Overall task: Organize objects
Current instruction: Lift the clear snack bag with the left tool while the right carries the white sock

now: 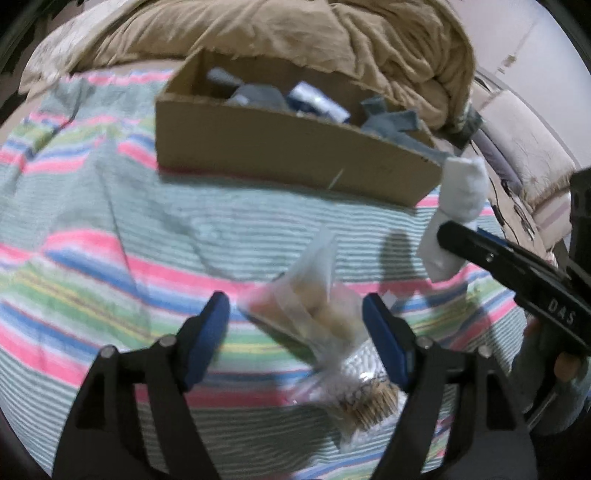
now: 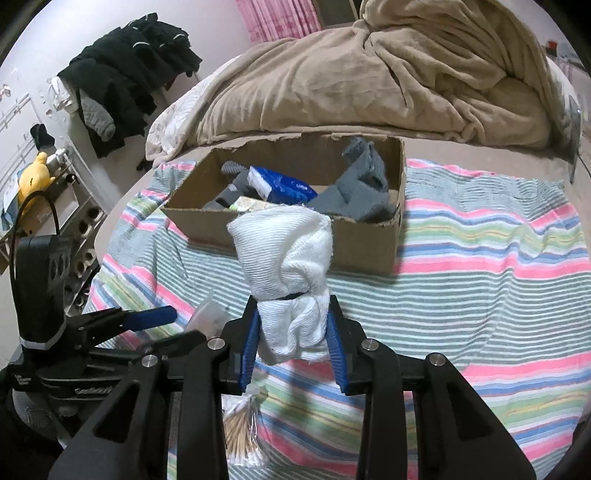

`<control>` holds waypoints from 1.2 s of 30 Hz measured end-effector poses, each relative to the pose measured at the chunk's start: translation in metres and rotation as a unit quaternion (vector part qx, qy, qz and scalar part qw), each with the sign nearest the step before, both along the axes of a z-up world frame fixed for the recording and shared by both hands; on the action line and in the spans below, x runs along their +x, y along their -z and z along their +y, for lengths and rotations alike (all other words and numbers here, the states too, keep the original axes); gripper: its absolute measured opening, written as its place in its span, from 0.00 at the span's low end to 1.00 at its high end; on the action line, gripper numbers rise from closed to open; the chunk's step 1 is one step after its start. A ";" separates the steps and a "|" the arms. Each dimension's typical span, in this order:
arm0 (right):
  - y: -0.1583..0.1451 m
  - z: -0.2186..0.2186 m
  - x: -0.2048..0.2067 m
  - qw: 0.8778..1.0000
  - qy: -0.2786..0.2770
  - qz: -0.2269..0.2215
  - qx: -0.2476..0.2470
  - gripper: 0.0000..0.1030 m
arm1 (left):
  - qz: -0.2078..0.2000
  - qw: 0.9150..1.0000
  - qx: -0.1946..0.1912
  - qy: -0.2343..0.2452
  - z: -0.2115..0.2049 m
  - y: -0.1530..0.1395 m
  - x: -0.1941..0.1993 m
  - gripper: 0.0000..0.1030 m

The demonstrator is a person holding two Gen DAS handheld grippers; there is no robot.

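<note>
Cardboard box (image 2: pixel 369 243) — grey cloths (image 2: pixel 362 192), blue packet (image 2: pixel 284 184)

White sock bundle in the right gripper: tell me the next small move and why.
Probably carry the white sock bundle forward over the cardboard box and release. The right gripper is shut on it, raised above the striped blanket, and the box just ahead already holds grey socks.

Bedroom with pale walls (image 2: pixel 221 22) under dim indoor light. Bed (image 2: pixel 122 206) spread with a striped cloth (image 2: pixel 480 258), a rumpled tan blanket (image 2: pixel 406 74) heaped along its far edge. Dark clothes (image 2: pixel 125 81) hung at the left wall, above a shelf (image 2: pixel 70 192) bearing a yellow plush toy (image 2: pixel 33 175). Pink curtain (image 2: pixel 273 18) behind.
</note>
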State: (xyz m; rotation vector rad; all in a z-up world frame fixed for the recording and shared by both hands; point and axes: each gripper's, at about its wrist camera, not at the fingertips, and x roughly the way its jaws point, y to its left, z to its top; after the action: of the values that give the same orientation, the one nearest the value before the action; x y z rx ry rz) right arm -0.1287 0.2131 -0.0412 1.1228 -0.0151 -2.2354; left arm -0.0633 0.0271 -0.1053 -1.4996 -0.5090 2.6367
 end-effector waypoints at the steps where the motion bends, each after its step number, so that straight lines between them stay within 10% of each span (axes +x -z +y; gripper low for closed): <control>1: 0.001 0.000 0.001 1.000 -0.002 -0.001 -0.001 0.34 | -0.006 1.000 0.006 -0.001 0.002 0.003 0.001 0.75; 14: 0.010 0.008 0.002 1.000 -0.005 -0.011 -0.010 0.34 | -0.026 0.997 0.027 0.065 0.047 0.028 -0.017 0.79; 19: 0.012 0.016 0.001 1.000 0.003 -0.012 -0.010 0.34 | -0.009 0.997 0.008 0.078 0.054 0.024 -0.023 0.51; 36: -0.023 0.008 0.001 1.000 0.001 0.022 -0.016 0.34 | 0.046 0.997 0.000 0.068 0.028 -0.026 -0.010 0.43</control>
State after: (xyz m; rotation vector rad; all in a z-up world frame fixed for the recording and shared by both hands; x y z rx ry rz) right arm -0.1276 0.2214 -0.0186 1.0570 -0.0332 -2.2537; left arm -0.0736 0.0552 -0.0789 -1.3523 -0.3861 2.5861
